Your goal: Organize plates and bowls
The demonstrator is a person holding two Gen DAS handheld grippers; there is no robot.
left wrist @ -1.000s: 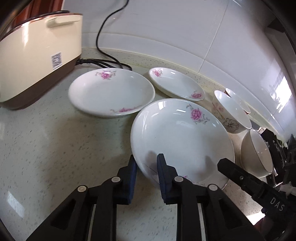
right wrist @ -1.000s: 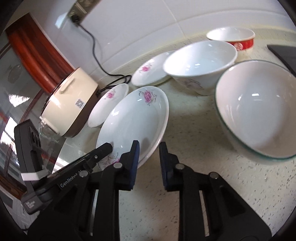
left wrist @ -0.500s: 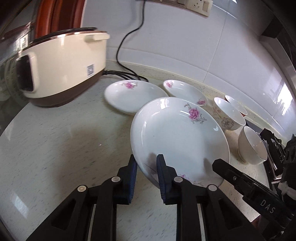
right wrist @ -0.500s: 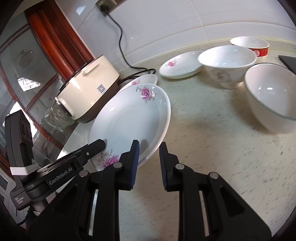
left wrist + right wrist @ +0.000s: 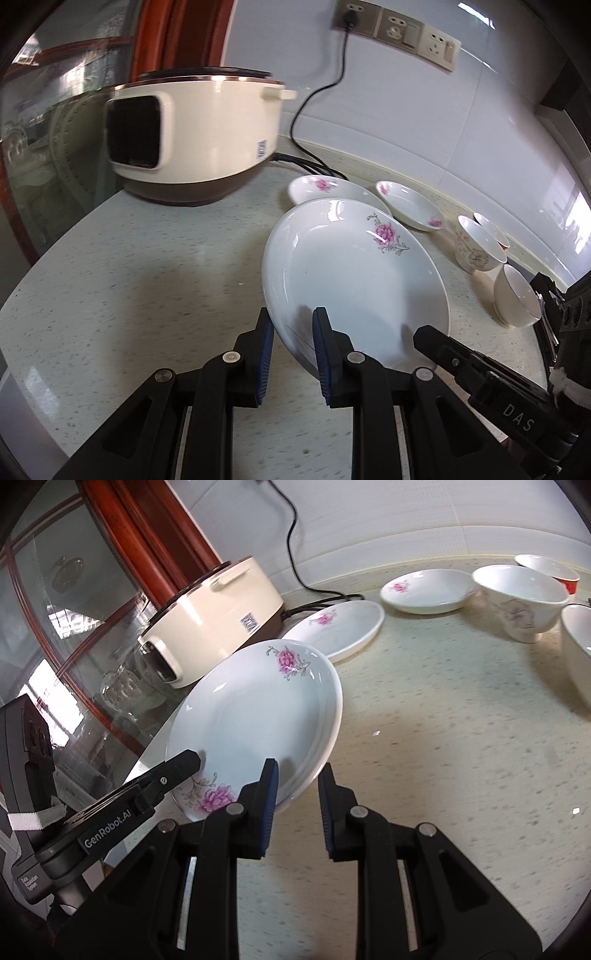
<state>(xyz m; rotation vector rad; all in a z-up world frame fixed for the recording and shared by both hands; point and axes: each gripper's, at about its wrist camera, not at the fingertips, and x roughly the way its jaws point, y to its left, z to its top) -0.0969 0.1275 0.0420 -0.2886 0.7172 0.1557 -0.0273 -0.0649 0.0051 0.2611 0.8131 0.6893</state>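
- Left wrist view shows the left gripper pinching the near rim of the large flowered plate, one blue pad under the rim and one on the inner face, so the plate is clamped at its edge rather than cradled.
- Right wrist view shows the right gripper nipping the same plate at another point on its rim; the left pad sits on the inner face, the other pad outside and below the edge.
- Two grips on one rim look chosen to keep a wide, shallow, slippery dish from swinging; my judgement is that a single pinch would let it pivot.
- The plate hangs tilted above the speckled counter, its far edge higher than the held edge, clear of the other crockery.
- Two smaller flowered plates lie flat near the wall, the nearer one close beside the cream rice cooker; the footed bowls stand further right, apart from the plates.
- Compared with a second ago, both grips are unchanged in width and in their place on the rim.
- The whole scene has receded: the small plates and bowls appear smaller and further off, the cooker shows its dark front panel, and the wall sockets have come into the left view.
- So the plate has been carried back from the wall and slightly raised, probably toward a stacking spot not shown.
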